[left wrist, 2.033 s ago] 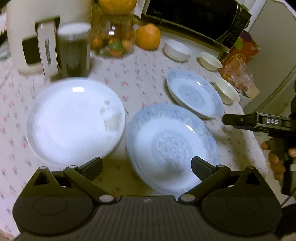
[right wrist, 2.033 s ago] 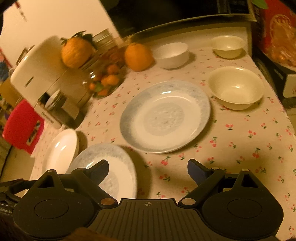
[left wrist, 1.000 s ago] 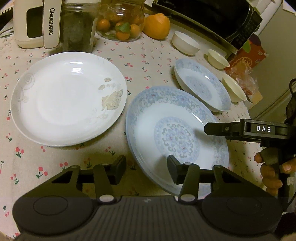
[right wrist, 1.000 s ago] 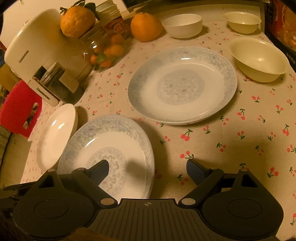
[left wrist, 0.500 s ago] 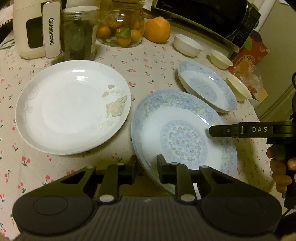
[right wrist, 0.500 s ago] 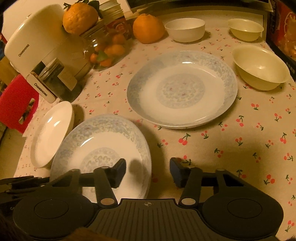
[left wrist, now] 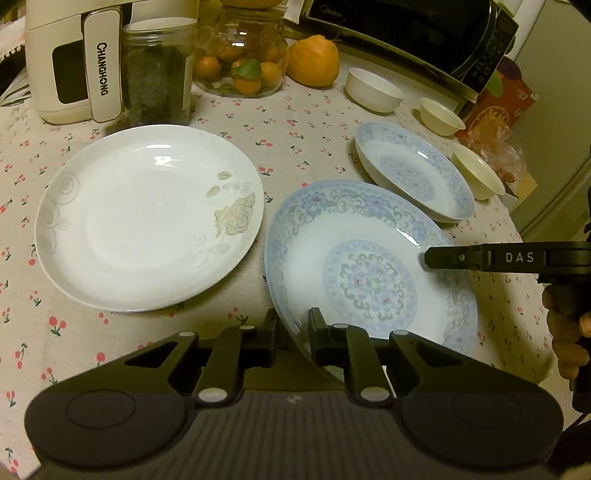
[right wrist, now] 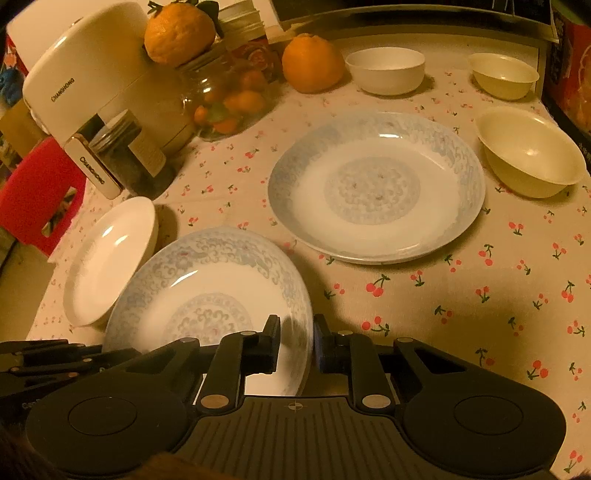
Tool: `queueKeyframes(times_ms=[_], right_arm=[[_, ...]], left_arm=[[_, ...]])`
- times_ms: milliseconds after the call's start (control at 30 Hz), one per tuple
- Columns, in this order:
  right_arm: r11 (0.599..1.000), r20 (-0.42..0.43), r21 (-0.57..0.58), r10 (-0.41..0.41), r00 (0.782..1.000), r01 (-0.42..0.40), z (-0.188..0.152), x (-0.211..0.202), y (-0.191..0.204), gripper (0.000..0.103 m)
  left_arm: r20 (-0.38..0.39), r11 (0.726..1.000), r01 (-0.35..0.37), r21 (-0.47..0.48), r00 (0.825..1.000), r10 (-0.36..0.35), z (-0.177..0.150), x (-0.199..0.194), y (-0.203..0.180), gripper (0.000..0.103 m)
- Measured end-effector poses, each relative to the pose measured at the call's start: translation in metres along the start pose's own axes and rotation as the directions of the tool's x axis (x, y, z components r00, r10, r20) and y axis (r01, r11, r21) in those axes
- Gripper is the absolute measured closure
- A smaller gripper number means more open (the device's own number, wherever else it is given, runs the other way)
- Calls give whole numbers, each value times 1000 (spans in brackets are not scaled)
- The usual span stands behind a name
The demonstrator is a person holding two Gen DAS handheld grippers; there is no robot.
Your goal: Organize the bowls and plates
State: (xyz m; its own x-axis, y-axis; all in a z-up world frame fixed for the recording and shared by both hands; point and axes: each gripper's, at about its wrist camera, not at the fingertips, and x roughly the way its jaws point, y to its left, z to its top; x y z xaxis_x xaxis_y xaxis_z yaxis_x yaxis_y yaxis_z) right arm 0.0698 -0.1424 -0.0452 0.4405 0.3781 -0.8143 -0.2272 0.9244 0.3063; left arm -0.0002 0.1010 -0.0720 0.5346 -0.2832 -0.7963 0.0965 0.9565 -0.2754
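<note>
A blue-patterned plate (left wrist: 369, 273) lies on the cherry-print tablecloth (left wrist: 110, 350) and also shows in the right wrist view (right wrist: 207, 291). My left gripper (left wrist: 292, 325) is shut on its near-left rim. My right gripper (right wrist: 295, 339) is shut on its opposite rim, and it also shows side-on in the left wrist view (left wrist: 428, 257). A white plate with a rose print (left wrist: 147, 214) lies to the left. A second blue plate (left wrist: 413, 170) lies behind, with three bowls (right wrist: 532, 151) (right wrist: 386, 70) (right wrist: 504, 74) beyond it.
A white appliance (left wrist: 74, 55), a dark jar (left wrist: 159, 70), a glass jar of small oranges (left wrist: 240, 55) and a large orange (left wrist: 314, 59) stand along the back. A microwave (left wrist: 406, 33) is at the back right. The table edge runs close on the right.
Both grippers have gone from open to shut on opposite rims of the near blue plate. The left closed first, the right in the last half second.
</note>
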Motion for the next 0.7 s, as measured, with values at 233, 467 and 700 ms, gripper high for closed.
queueKeyframes(times_ms=[233,467,700], right_arm=[[1000,36,-24,-7,999,8,3,-8,0,86],[1000,28,7,23,999,-23,6,-8,-6,85],[992,-25,110,65,998,-62,6,3,-17,82]], left_arm=[[15,1000,0,7,1000,0,-1,-4,-3,89],[14,1000,-11,22,1000,11,-1,-1,-3,89],[7,1000,-14,18,1000,14,0,0,-3,89]])
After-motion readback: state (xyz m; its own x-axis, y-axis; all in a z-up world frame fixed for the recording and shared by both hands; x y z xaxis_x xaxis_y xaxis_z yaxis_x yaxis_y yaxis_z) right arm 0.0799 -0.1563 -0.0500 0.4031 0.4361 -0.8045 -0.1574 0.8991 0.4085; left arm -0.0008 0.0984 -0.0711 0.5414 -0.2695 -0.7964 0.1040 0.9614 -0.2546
